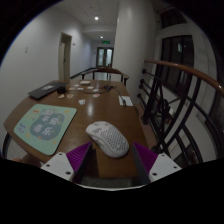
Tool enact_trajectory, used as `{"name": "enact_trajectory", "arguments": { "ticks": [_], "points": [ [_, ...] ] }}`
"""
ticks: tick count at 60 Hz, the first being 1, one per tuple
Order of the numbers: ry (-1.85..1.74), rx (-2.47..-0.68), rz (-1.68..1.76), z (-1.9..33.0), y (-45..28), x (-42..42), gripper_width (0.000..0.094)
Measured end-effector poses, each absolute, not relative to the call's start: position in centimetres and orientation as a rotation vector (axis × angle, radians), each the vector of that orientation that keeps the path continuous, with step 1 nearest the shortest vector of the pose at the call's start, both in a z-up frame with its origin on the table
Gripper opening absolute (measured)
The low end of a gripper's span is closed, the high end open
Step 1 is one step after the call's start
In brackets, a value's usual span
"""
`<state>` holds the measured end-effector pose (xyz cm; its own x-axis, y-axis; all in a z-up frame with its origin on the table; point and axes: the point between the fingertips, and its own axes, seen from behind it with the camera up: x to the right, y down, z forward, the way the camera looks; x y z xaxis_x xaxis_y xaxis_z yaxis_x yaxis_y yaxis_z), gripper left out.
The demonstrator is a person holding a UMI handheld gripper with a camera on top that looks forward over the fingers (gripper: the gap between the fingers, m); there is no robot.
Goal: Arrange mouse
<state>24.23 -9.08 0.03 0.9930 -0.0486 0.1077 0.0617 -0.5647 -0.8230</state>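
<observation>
1. Fingers [72,160] of the gripper [111,163] stand wide apart, each showing a purple pad on its inner face; we note nothing pressed between them.
2. We find the mouse [107,138], white with a perforated shell, resting on the table just ahead of the fingers and roughly between their tips, with a gap at either side. It lies at an angle across the surface, near the table's front edge.
3. We record the table [82,112] as a round or oval wooden top of brown tone.
4. We observe a pale green mat [43,125] with a printed pattern lying flat to the left of the mouse, near it but apart.
5. We see a dark flat object [43,92] at the far left of the table; we cannot tell what it is.
6. We note several small items [88,90] on the far part of the table and a pale oblong one [125,100] toward its right edge; they are too small to identify.
7. We record a curved wooden handrail [178,70] on dark metal balusters running along the right side of the table.
8. We note pale walls, a white column [132,40], a doorway [66,55] on the left wall, and a corridor with a ceiling light [97,18] beyond the table.
</observation>
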Motion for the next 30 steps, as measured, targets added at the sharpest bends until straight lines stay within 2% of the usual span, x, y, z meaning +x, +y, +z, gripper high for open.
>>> {"name": "enact_trajectory", "arguments": {
  "ticks": [1, 9, 10, 16, 17, 21, 30],
  "points": [
    [-0.016, -2.158, -0.137, -0.7, -7.1, 25.8, 0.0801],
    [0.004, -2.194, -0.08, -0.6, -5.8, 25.7, 0.0793],
    [0.004, -2.194, -0.068, -1.1, -3.3, 26.9, 0.0794],
    [0.045, -2.202, -0.042, -1.5, -1.9, 27.3, 0.078],
    [0.047, -2.202, -0.047, -1.5, -1.8, 27.4, 0.0749],
    [0.075, -2.204, -0.073, -1.4, 0.9, 29.1, 0.0496],
    [0.156, -2.179, -0.07, -1.3, 1.3, 29.5, 0.04]
  ]
}}
